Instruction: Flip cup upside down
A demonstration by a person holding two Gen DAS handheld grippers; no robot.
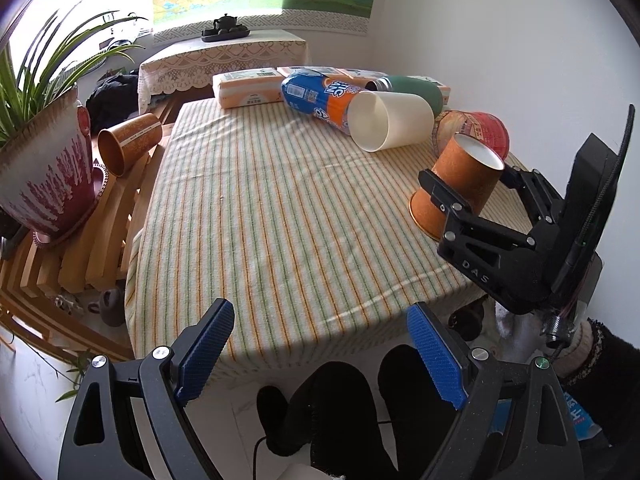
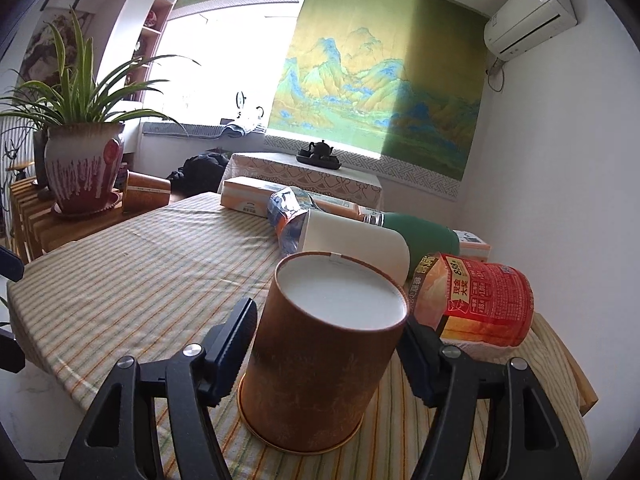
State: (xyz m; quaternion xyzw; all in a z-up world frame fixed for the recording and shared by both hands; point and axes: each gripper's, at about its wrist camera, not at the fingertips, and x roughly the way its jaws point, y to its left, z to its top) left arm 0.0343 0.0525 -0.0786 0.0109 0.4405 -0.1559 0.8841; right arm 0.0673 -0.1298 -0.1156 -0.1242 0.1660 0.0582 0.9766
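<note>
nearest, left hand-held gripper (image 1: 320, 354) hovering off the near edge of the surface (image 1: 280, 216), blue pads spread wide, gripping nothing, well apart from the task's thing.

farther in, on the right side of the striped cloth, orange cup (image 2: 324, 356) sitting mouth-down, wide rim against the cloth, white base facing up, long axis close to upright and leaning slightly. appearing already inverted, so the flip judged all but done, with release and withdrawal remaining.

right hand-held gripper (image 2: 326, 350) straddling the cup at mid-height, one finger on each side of the wall. in the left wrist view, near finger lying against the cup wall; in the right wrist view, left pad showing a thin gap and right pad partly hidden behind the cup, so contact not being certain. jaws set about a cup's width apart, either lightly holding or just letting go. cup lying directly ahead along the finger axis, so right hand clearly the nearer one; straight pull-back judged to clear the cup without tipping, provided the pads are opening first.

just beyond, red snack tub (image 2: 476, 304) lying beside the cup, near enough to be nudged by a sideways exit. behind, white cup (image 1: 390, 120) lying on its side, then a blue-and-orange packet (image 1: 316, 98) and a green bottle (image 1: 416, 88).

farthest, potted plant (image 1: 44, 152) off the left edge.
</note>
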